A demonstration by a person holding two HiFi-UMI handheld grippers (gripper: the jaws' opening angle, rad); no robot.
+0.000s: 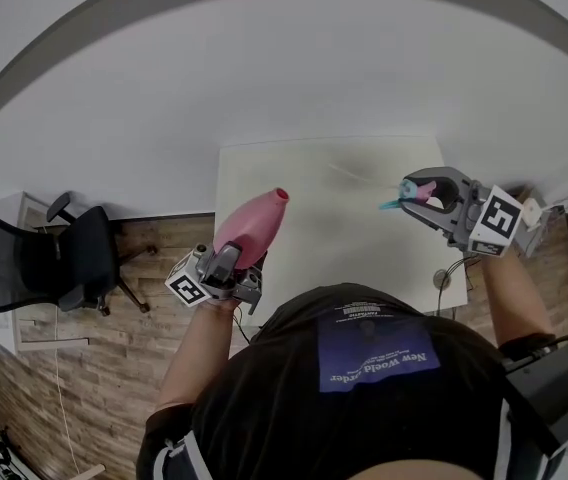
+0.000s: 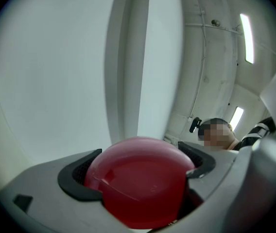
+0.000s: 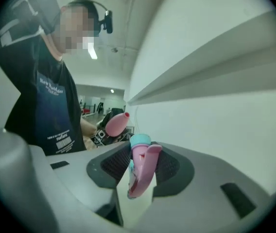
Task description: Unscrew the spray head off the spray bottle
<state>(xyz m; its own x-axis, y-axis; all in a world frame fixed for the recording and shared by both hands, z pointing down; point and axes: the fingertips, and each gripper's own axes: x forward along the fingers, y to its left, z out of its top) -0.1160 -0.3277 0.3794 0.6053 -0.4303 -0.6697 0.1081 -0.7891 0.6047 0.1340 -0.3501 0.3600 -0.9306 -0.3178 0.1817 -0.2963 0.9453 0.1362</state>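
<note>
Holding the spray bottle (image 1: pixel 252 226) by its base in the left gripper (image 1: pixel 230 260), jaws closed on the pink body, with the long axis pointing straight ahead of the jaws and the bare neck farthest out. Clamping the detached spray head (image 1: pixel 411 196) between the right gripper (image 1: pixel 426 194) jaws, teal end outermost, well apart from that neck, over the bench (image 1: pixel 334 168). Judging the unscrewing as done. Finding no legible label on either part; leaving the blurred shirt print unread.
</note>
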